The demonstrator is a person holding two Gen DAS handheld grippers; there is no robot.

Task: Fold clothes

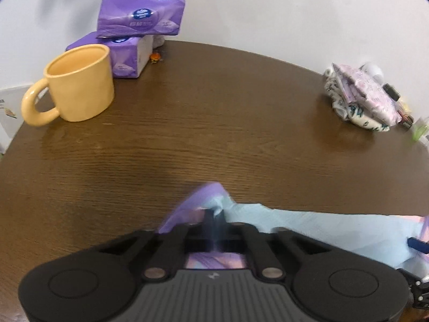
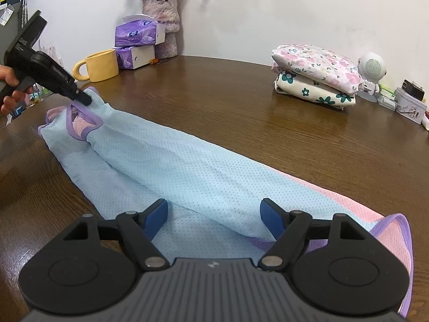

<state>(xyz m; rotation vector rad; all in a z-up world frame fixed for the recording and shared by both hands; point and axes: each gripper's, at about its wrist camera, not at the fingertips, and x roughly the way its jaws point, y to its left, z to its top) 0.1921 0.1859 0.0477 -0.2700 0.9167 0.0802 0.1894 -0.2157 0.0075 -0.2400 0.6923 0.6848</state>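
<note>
Right gripper (image 2: 214, 214), bottom centre of right wrist view: blue fingers spread wide, nothing between, hovering over near end of light blue garment (image 2: 171, 161). Garment lies as long band on brown table (image 2: 241, 102), running to upper left. There left gripper (image 2: 85, 99) pinches purple-trimmed edge, jaws closed on cloth. Far back: yellow mug (image 2: 100, 65), tissue packs (image 2: 136, 33), folded floral stack (image 2: 316, 72).
</note>
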